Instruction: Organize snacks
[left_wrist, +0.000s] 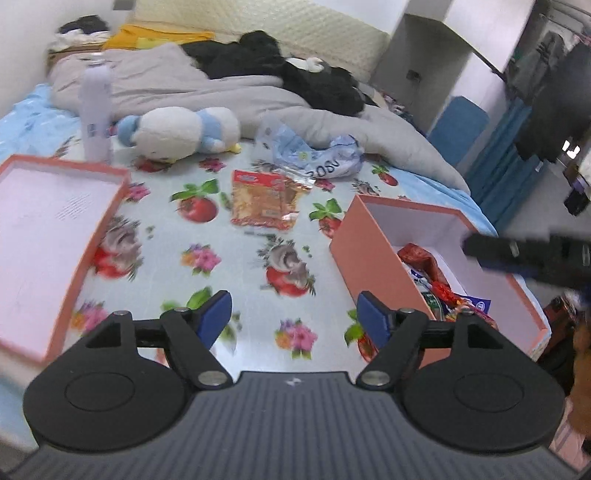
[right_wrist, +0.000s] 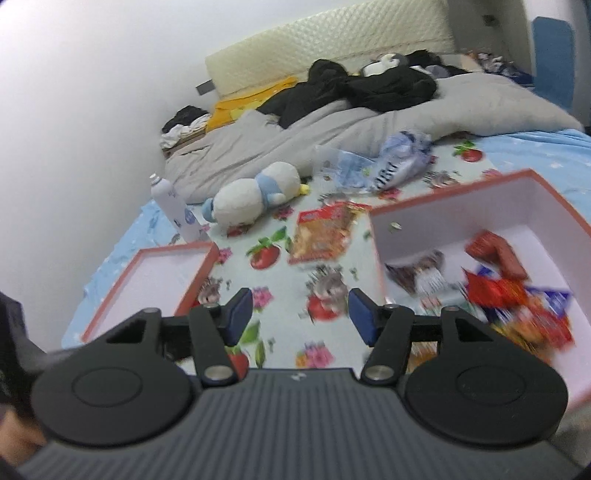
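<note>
An orange-red snack bag (left_wrist: 264, 201) lies flat on the flowered sheet, beyond my left gripper (left_wrist: 295, 319), which is open and empty. It also shows in the right wrist view (right_wrist: 325, 230). A pink box (left_wrist: 373, 236) on the right holds several snack packets (left_wrist: 439, 288). In the right wrist view the box (right_wrist: 476, 192) and its packets (right_wrist: 509, 291) lie to the right of my right gripper (right_wrist: 301, 314), which is open and empty over the sheet. The right gripper's dark body (left_wrist: 528, 254) reaches over the box in the left wrist view.
The pink box lid (left_wrist: 40, 236) lies at the left, also in the right wrist view (right_wrist: 162, 273). A white bottle (left_wrist: 96, 110), a plush toy (left_wrist: 181, 133), a crumpled blue plastic bag (left_wrist: 314, 153) and a grey duvet (left_wrist: 221, 88) lie farther back.
</note>
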